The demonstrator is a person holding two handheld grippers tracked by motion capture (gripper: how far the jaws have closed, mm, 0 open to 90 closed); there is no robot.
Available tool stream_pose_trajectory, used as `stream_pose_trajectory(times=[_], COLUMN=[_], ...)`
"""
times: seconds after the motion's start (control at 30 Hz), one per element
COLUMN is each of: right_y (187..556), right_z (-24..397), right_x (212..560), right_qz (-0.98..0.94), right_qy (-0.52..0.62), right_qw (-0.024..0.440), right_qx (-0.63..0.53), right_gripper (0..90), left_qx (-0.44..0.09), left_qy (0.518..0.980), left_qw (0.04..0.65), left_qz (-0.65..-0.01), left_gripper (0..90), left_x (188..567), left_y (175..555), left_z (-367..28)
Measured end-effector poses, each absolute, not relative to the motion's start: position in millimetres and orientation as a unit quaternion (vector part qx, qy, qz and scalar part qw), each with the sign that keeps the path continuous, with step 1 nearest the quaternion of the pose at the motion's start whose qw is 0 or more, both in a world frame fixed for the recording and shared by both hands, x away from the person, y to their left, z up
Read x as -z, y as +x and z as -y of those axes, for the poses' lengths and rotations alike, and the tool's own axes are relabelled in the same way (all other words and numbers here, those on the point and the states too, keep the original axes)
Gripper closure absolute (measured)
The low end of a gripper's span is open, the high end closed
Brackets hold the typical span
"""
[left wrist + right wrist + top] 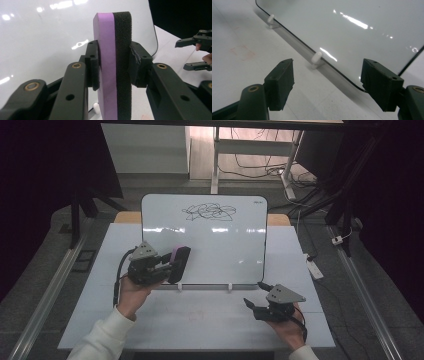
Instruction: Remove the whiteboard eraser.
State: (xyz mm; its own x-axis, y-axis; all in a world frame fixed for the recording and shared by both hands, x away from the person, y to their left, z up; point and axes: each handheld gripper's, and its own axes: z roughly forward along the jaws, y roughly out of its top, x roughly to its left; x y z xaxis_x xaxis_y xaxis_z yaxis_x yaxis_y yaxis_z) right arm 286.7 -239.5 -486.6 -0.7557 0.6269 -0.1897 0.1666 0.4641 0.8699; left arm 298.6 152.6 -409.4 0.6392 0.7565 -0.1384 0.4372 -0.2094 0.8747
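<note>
We grip eraser in left claw low against whiteboard, ready to wipe scribble above; right claw open, empty below whiteboard.

The eraser is showing a purple foam layer beside a black sponge layer. The whiteboard is gleaming white (black-edged), carrying a black scribble near its top edge. Both grippers' jaws are looking black, on a white tabletop.

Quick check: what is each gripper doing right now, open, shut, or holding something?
Left gripper: shut on the eraser, purple and black foam, in front of the whiteboard.
Right gripper: open, nothing between its jaws.
</note>
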Motion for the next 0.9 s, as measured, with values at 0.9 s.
stream_pose_trajectory(times=[0.9], right_y=[283], right_z=[180], right_x=[481], right_qz=[-0.824], right_qy=[0.221], right_qw=[0.184], right_qx=[-0.488], right_gripper=[23.9], left_qx=[-0.116], left_qy=[0.782], left_qw=[0.496], left_qz=[-0.359], left_gripper=[63.4], left_x=[439], left_y=[293], left_z=[-112])
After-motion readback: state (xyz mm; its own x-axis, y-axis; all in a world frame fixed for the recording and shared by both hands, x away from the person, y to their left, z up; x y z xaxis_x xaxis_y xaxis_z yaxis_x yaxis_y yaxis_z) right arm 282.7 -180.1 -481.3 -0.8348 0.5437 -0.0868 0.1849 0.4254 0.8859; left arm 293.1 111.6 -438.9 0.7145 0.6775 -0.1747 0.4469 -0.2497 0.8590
